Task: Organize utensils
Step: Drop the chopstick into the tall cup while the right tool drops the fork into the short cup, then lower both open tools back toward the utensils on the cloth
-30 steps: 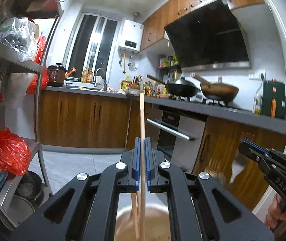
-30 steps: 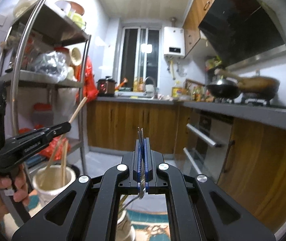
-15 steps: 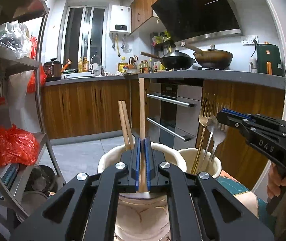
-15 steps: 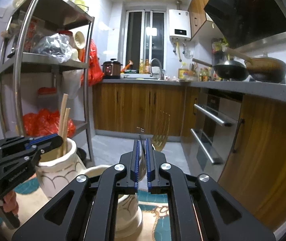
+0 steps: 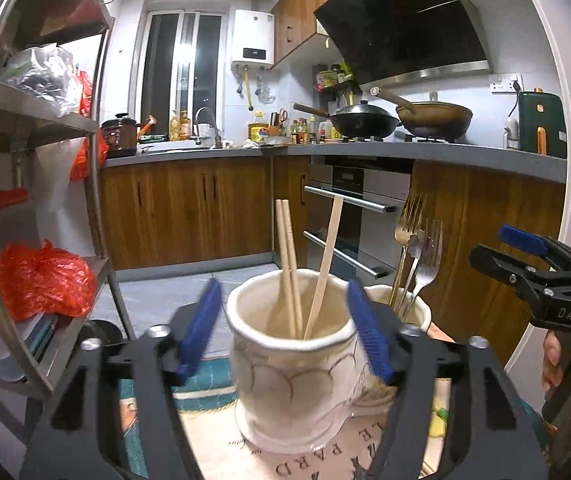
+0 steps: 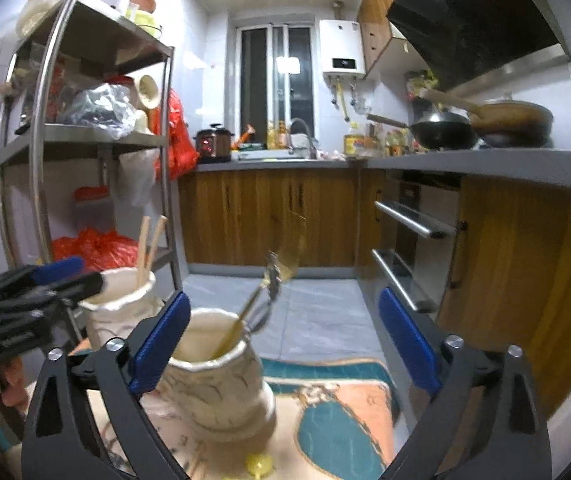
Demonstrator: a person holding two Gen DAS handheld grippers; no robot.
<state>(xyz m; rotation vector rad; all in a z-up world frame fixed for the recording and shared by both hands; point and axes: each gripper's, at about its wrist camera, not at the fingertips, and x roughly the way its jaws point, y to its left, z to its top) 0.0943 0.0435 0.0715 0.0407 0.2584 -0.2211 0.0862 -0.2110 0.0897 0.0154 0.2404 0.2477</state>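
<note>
In the left wrist view my left gripper [image 5: 285, 324] is open and empty, its blue pads either side of a cream ceramic jar [image 5: 293, 376] that holds three wooden chopsticks [image 5: 287, 264]. Behind it a second cream jar [image 5: 417, 312] holds metal forks [image 5: 413, 240]. In the right wrist view my right gripper [image 6: 285, 340] is open and empty around the fork jar [image 6: 217, 376], with the forks [image 6: 281, 268] leaning out of it. The chopstick jar [image 6: 121, 312] stands to its left, by the left gripper [image 6: 45, 280]. The right gripper also shows at the right of the left wrist view [image 5: 525, 264].
Both jars stand on a patterned mat [image 6: 337, 420]. A steel shelf rack [image 5: 25, 160] with red bags stands at left. Wooden cabinets [image 5: 189, 208], an oven [image 5: 357, 220] and a counter with woks [image 5: 365, 120] lie beyond.
Both grippers have opened. The left one let go of a chopstick, which now stands in the near jar. The right one let go of a fork, now in the other jar.
</note>
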